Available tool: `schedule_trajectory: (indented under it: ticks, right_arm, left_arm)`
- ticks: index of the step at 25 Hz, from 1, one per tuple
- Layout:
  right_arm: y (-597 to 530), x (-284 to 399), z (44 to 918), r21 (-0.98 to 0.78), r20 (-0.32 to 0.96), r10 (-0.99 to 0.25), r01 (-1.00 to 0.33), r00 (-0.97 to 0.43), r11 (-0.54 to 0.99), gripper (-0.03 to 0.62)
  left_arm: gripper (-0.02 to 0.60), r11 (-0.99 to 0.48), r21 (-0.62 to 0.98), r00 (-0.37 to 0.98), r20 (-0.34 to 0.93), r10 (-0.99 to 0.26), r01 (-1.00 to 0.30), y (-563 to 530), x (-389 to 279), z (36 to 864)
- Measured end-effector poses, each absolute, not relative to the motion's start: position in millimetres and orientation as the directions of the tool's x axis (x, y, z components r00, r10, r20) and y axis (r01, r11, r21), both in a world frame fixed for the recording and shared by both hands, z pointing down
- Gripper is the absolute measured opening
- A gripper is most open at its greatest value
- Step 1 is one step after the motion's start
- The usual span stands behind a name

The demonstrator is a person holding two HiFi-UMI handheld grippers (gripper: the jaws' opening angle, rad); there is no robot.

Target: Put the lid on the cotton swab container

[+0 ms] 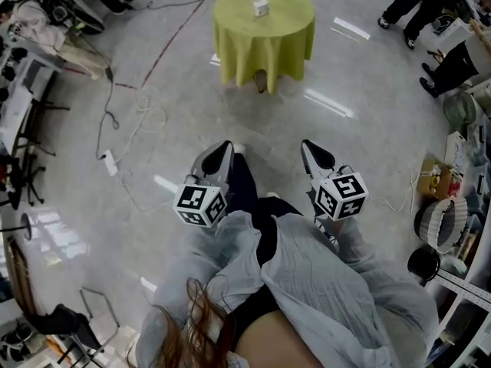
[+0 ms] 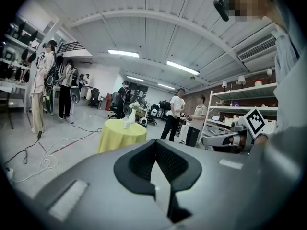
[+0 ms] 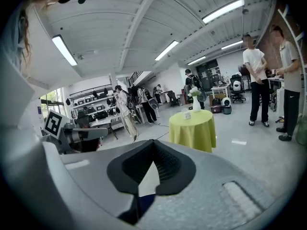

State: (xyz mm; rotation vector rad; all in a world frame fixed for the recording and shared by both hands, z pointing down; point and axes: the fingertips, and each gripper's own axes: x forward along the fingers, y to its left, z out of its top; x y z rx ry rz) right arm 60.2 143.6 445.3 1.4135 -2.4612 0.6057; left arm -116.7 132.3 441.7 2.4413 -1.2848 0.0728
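Far ahead on the round desk draped in yellow-green cloth [image 1: 265,48] stands the small white cotton swab container [image 1: 261,7], well apart from both grippers. The left gripper [image 1: 225,149] and right gripper [image 1: 310,149] hang near the person's body, jaws together on nothing. By my reading the approach is not yet begun. The next move calls for walking up and finding the lid, which is too small to make out from this far.
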Motion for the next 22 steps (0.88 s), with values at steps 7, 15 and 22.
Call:
schedule_trajectory:
  ticks: [7, 15, 22]
  right_arm:
    - [145, 60, 450, -0.256, 0.406, -0.760, -0.861, -0.508, 0.439, 0.002]
    - [129, 79, 453, -0.244, 0.425, -0.763, -0.873, -0.488, 0.423, 0.002]
    - [85, 82, 445, -0.223, 0.415, -0.763, -0.869, -0.495, 0.442, 0.002]
  left_arm:
    - [0.020, -0.510, 0.318, 0.589, 0.243, -0.771, -0.799, 134, -114, 447]
    - [0.020, -0.532, 0.325, 0.612, 0.234, -0.755, -0.781, 103, -95, 451]
    - [0.020, -0.545, 0.318, 0.617, 0.199, -0.762, -0.776, 60, -87, 442]
